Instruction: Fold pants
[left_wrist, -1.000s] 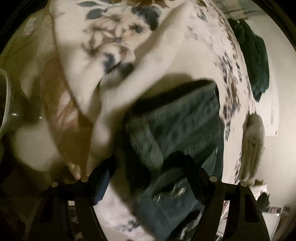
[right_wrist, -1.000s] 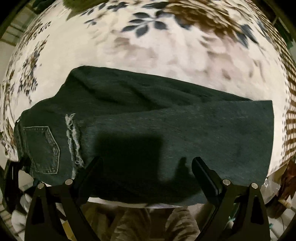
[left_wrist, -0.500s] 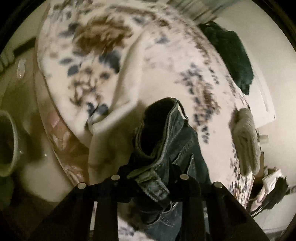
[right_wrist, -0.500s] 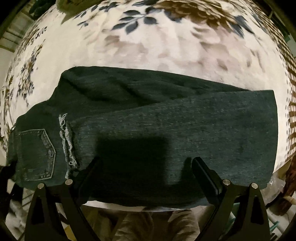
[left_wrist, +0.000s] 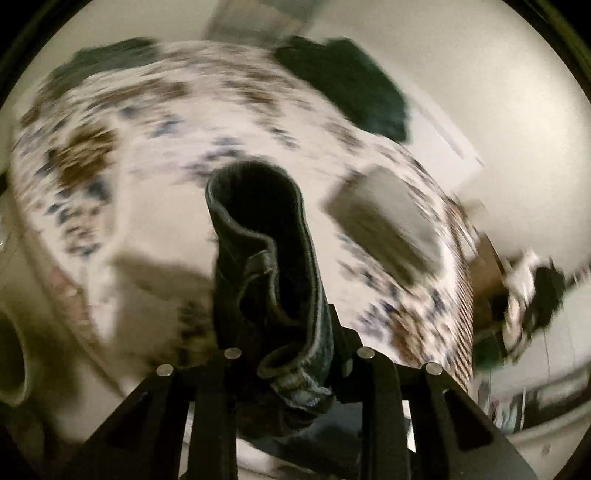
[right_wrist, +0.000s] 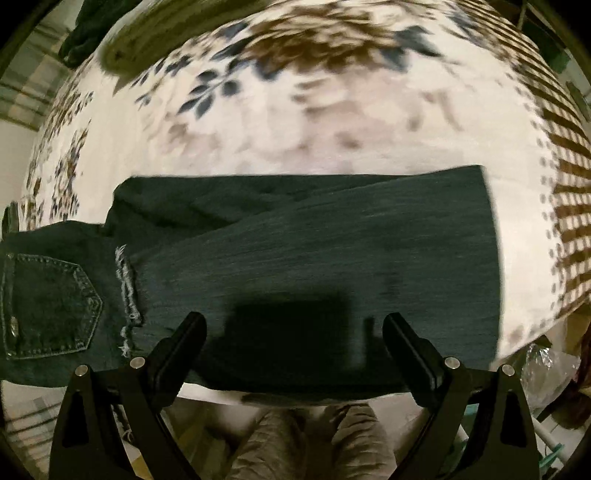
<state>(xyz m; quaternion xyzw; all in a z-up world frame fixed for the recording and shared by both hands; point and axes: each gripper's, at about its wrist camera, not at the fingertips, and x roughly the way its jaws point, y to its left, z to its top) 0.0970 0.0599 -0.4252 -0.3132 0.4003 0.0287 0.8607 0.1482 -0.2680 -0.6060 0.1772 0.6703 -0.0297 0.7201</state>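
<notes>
My left claw (left_wrist: 295, 354) is clamped tight on the waistband end of the dark jeans (left_wrist: 266, 258), and the denim stands up out of my fingers in a curled loop, its opening gaping dark at the top. The picture is smeared with motion, so finer detail on the band is hard to read. Beneath it spreads the floral bedspread (left_wrist: 147, 122), with a folded grey cloth (left_wrist: 388, 221) lying on it to the right and a dark green garment (left_wrist: 351, 81) heaped at the far edge.

Over on the other side, my right claw (right_wrist: 295, 343) hangs with its fingers spread wide, gripping nothing. Under it the jeans lie stretched flat across the bedspread, legs stacked, hems squared off to the right. The back pocket (right_wrist: 48, 306) sits at the left, a frayed rip (right_wrist: 127, 291) just beside it.
</notes>
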